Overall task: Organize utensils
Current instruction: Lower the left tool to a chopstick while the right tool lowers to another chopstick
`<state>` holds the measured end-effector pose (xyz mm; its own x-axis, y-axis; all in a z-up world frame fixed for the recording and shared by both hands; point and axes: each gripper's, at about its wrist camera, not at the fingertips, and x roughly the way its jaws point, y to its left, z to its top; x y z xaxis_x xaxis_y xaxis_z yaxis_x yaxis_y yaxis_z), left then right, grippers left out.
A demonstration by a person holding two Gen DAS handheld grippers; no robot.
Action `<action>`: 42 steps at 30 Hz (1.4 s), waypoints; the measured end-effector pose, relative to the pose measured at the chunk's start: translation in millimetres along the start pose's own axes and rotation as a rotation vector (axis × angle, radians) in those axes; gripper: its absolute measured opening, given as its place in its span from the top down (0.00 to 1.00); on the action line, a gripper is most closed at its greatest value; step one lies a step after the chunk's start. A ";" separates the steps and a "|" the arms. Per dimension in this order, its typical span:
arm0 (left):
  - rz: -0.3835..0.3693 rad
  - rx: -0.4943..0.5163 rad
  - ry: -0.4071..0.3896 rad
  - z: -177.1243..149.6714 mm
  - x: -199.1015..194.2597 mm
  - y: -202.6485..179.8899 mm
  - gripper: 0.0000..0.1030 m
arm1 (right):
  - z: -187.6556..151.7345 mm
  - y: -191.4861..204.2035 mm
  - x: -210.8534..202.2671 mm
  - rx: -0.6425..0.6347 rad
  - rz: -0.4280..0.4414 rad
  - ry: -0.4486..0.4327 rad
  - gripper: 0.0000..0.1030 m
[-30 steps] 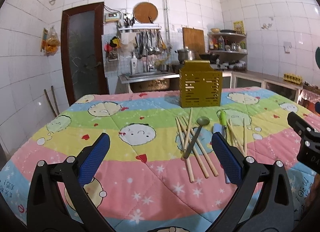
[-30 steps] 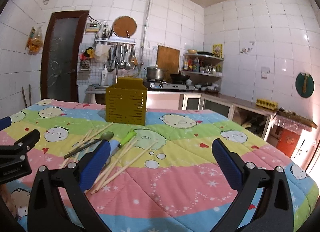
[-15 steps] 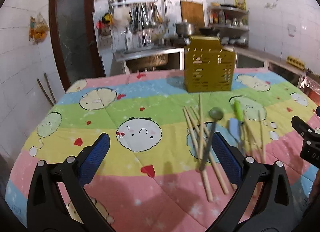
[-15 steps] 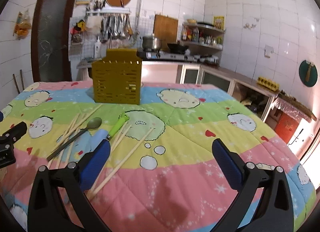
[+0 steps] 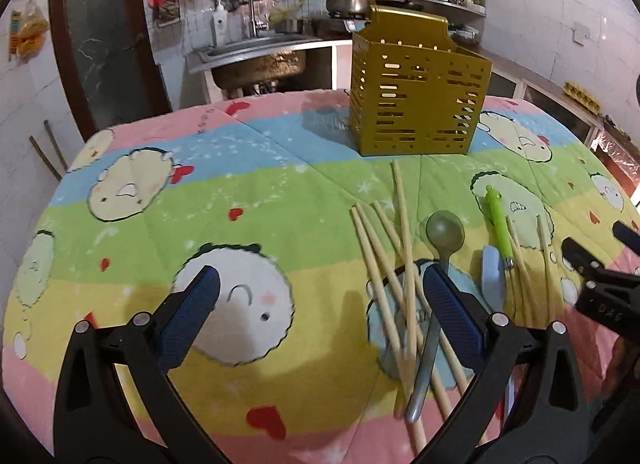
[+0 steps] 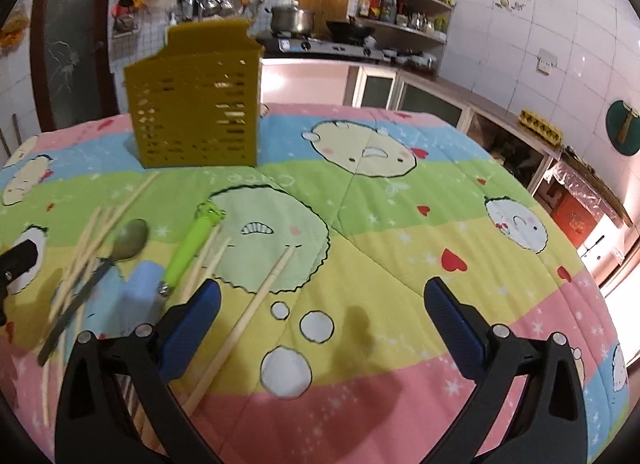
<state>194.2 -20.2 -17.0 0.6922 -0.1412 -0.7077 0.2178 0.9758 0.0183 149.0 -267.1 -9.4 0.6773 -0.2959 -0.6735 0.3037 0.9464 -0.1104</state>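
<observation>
Black left gripper with blue pads and matching right gripper both spread wide, empty, aimed toward 12 o'clock.

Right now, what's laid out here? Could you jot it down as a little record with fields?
surface: table under a colourful cartoon quilt
holder: slotted yellow utensil holder, upright at the far side
loose utensils: wooden chopsticks, metal spoon, green-handled tool, pale blue item
left gripper: open, holding nothing, near the chopsticks
right gripper: open, holding nothing
</observation>
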 end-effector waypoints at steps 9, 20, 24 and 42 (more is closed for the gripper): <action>0.016 -0.054 0.080 4.2 34.1 9.5 0.05 | 2.8 -2.6 20.2 0.027 0.007 0.054 0.04; 0.048 -0.040 0.145 5.7 62.2 6.9 0.05 | 5.9 -3.4 36.8 0.063 0.016 0.105 0.04; 0.044 -0.045 0.173 8.4 71.5 6.3 0.10 | 5.2 -3.2 38.2 0.072 0.017 0.120 0.04; -0.015 -0.076 0.237 25.2 76.6 -8.7 0.68 | 10.5 21.1 47.6 0.121 0.060 0.205 0.65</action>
<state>262.7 -43.7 -53.6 0.5071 -0.1216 -0.8533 0.1680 0.9850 -0.0405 194.7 -262.6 -36.1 0.5505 -0.1954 -0.8117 0.3534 0.9353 0.0145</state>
